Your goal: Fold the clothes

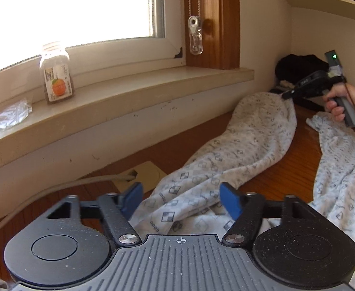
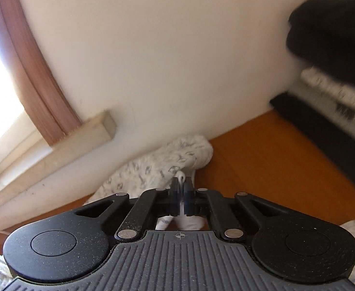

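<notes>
A pale grey patterned garment [image 1: 250, 145], with two long leg-like parts, lies across the brown wooden table [image 1: 291, 177]. My left gripper [image 1: 181, 200] is low over its near part. The blue pads [image 1: 230, 202] stand apart with cloth lying between them, not pressed. At the far end, my right gripper [image 1: 286, 94], held by a hand [image 1: 339, 101], is shut on the tip of one leg and lifts it slightly. In the right wrist view the jaws [image 2: 182, 194] pinch a white fold of the garment [image 2: 158, 167].
A window sill [image 1: 153, 84] along the wall carries a glass jar with an orange label [image 1: 56, 72] and a plastic bag [image 1: 5, 118]. Dark clothing [image 1: 301, 65] is piled in the far corner. A cable [image 1: 56, 186] and a beige plate [image 1: 145, 174] lie at the left.
</notes>
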Motion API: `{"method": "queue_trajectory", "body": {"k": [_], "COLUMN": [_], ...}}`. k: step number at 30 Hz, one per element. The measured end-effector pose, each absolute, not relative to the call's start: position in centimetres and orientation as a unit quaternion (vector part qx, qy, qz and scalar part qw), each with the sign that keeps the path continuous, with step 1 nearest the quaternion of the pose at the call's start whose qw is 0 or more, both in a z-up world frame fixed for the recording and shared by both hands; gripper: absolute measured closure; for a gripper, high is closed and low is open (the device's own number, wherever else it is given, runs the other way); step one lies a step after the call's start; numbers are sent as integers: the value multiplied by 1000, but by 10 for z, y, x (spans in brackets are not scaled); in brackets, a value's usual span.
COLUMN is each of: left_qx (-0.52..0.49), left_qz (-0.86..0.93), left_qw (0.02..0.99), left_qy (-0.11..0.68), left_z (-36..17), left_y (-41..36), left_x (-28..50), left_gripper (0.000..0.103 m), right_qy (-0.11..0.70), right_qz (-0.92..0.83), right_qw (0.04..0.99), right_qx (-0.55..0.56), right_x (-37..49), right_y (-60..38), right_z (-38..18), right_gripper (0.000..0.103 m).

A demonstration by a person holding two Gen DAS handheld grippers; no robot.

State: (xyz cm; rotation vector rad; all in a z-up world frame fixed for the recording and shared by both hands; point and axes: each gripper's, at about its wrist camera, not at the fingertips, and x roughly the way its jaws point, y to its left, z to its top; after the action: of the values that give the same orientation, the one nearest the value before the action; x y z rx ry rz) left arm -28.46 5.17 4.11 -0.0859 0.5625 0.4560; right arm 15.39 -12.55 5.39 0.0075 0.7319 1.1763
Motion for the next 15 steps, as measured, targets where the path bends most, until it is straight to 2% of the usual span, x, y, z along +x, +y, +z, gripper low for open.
{"method": "queue_trajectory", "body": {"k": [5,7,9,10,15], "left_qx": [-18,-21,-30,-33,-78], "left_qz": [212,204,193,190,166], "left_qw": [931,933,936,940,968], "left_qy": [297,296,291,280,173], "left_z": [34,33,32,35,61], "left_y": [46,47,49,48,49], "left_x": [-278,-279,-280,-282,-304], "left_gripper": [35,51,86,92,94], "right_qy": [305,292,278,272,238], "right_qz": [538,538,541,543,548], "right_qw": [786,791,794,795,801], "right_qx": [4,10,14,15,16], "right_x": [154,156,157,157,154], "right_y": [-152,-165,-180,-188,-221], "right_z": [83,97,112,119,157], "right_gripper": [99,99,100,100,100]}}
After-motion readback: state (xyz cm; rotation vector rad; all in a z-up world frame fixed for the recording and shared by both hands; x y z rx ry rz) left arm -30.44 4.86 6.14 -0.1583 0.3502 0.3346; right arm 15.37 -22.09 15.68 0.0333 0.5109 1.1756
